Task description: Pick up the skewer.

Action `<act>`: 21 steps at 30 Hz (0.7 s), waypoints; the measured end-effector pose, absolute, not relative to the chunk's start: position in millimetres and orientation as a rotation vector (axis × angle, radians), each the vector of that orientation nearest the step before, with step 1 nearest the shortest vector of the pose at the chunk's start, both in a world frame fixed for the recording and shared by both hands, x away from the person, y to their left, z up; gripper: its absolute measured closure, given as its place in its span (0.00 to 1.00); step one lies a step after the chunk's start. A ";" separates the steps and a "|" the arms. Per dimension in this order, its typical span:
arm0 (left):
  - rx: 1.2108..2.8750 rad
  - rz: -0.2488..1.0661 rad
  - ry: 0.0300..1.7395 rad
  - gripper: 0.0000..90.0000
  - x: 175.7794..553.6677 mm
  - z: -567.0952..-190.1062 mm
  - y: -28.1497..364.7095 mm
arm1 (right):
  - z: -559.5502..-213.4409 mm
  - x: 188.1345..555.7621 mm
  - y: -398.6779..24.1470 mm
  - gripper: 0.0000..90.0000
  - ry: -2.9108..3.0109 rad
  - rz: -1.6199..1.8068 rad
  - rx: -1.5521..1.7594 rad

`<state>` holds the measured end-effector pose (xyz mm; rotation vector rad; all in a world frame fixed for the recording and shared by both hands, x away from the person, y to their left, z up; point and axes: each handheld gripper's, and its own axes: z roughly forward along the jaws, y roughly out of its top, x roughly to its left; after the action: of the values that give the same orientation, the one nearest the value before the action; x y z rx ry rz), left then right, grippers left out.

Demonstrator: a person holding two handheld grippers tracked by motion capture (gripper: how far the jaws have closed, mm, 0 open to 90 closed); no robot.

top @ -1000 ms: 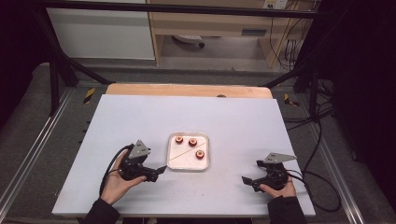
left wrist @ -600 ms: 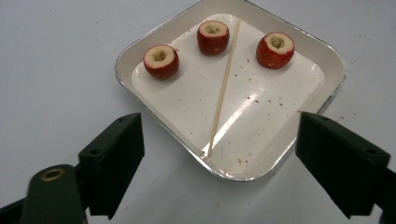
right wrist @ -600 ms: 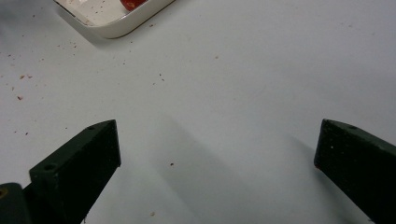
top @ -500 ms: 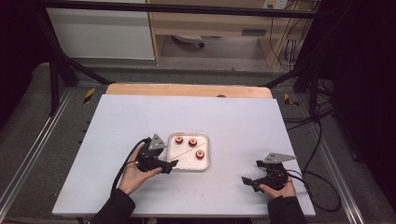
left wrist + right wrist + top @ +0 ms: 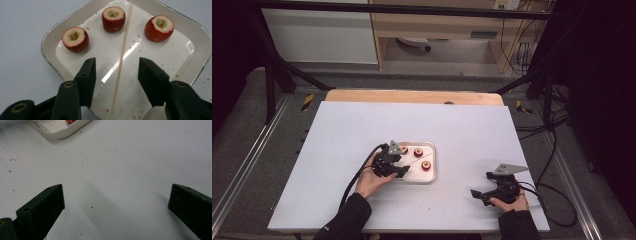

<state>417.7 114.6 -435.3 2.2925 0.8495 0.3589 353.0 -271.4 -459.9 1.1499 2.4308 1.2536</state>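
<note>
A white square tray [image 5: 50,40] [image 5: 432,175] holds three cored red fruit pieces: one at the left [image 5: 75,39], one at the middle [image 5: 113,18] and one at the right [image 5: 159,28]. A thin wooden skewer [image 5: 121,60] lies flat across the tray. My left gripper [image 5: 117,77] [image 5: 404,171] hovers over the tray's near edge. Its jaws have just been closing and stand half apart on either side of the skewer's near end, not touching it. My right gripper [image 5: 115,202] [image 5: 477,194] rests wide open over bare table at the front right.
The white table top [image 5: 362,130] carries small red crumbs near the tray. A tray corner [image 5: 62,132] shows in the right gripper view at upper left. A wooden strip [image 5: 412,96] borders the table's far edge. Metal rails run along both sides.
My left hand has moved right from the table beside the tray to over the tray's near-left edge. The right hand has stayed put.
</note>
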 end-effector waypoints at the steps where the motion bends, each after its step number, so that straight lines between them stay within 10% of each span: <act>1: 2.292 0.359 0.850 0.57 417.7 -435.3 114.6 | -460.0 353.0 -271.5 0.01 2.432 1.252 1.147; 21: 2.319 0.331 0.805 0.97 420.5 -439.9 110.8 | -461.0 353.6 -270.7 0.01 2.438 1.251 1.143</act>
<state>420.5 110.8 -439.9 2.3188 0.8047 0.3311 353.6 -270.7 -461.0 1.1435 2.4378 1.2509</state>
